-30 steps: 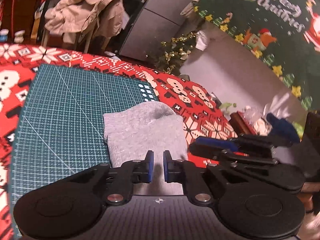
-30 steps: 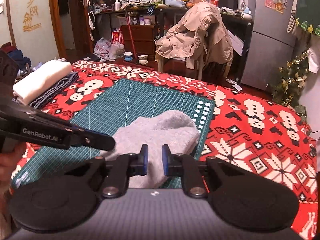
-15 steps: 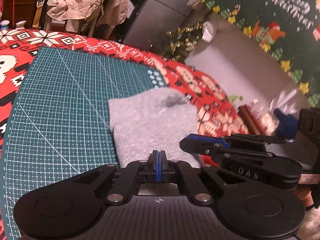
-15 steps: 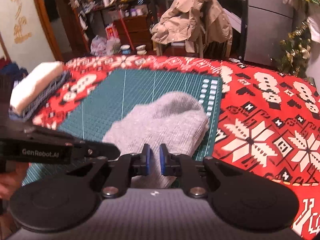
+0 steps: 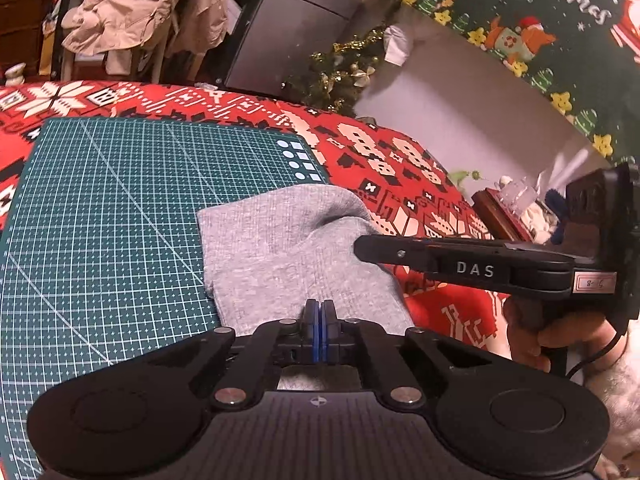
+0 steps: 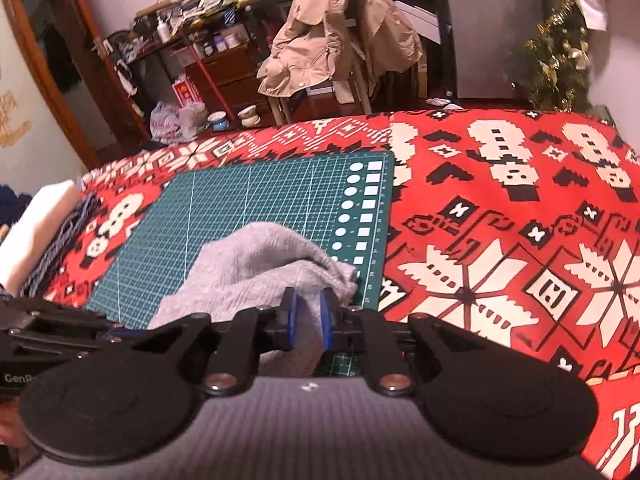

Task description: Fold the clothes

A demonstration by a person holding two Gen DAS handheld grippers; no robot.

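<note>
Your left gripper (image 5: 319, 320) has its jaws pressed together at the near edge of the grey garment (image 5: 288, 248) on the green cutting mat (image 5: 112, 216). Your right gripper (image 6: 306, 312) pinches a raised fold of it, jaws narrow.

White letters "DAS" on the side of the black right gripper (image 5: 362, 246). Beside them, a small handwritten tag, unreadable. "Merry Christmas", partly cut off, on the dark green Christmas hanging cloth (image 5: 560, 12). "GenR…", cut by the frame edge, on the black left gripper body (image 6: 24, 376).
</note>
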